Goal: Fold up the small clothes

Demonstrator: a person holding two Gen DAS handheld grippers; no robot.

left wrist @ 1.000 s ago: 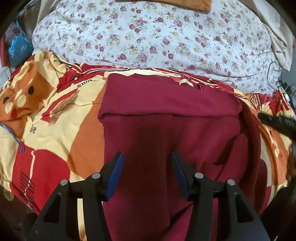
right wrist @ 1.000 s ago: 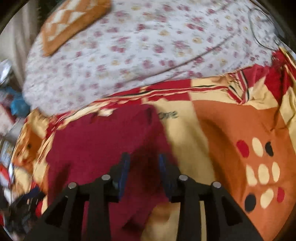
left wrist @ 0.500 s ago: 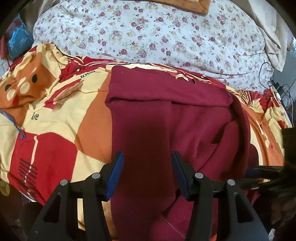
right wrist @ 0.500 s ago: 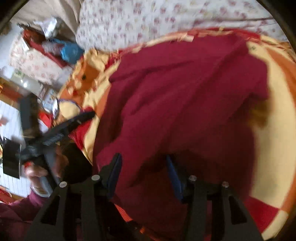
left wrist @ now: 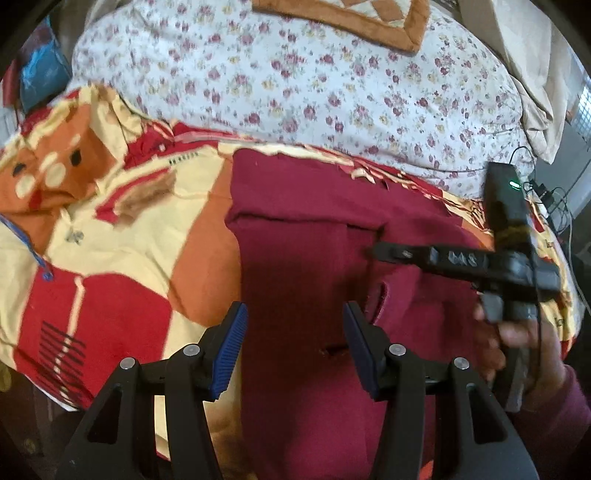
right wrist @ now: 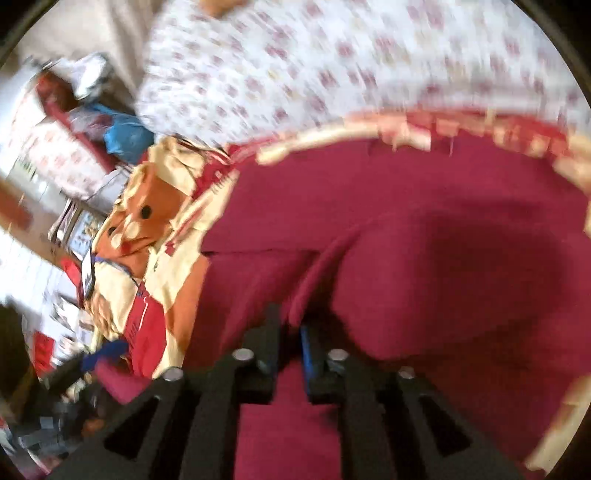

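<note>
A dark red garment [left wrist: 303, 266] lies partly folded on a red, orange and cream blanket [left wrist: 122, 240]. My left gripper [left wrist: 293, 343] is open just above the garment's near part, with nothing between its blue pads. My right gripper [right wrist: 290, 332] is shut on a fold of the red garment [right wrist: 424, 258] and lifts it. In the left wrist view the right gripper [left wrist: 376, 253] reaches in from the right over the garment, held by a hand.
A white floral quilt [left wrist: 295, 85] lies behind the blanket, with an orange-bordered cushion [left wrist: 351, 18] on it. Cables [left wrist: 546, 192] lie at the far right. Cluttered items and a blue bag [right wrist: 125, 136] sit past the bed's left side.
My right gripper has closed on the garment's right side and pulled a fold left over the middle. The left gripper has stayed open and risen slightly.
</note>
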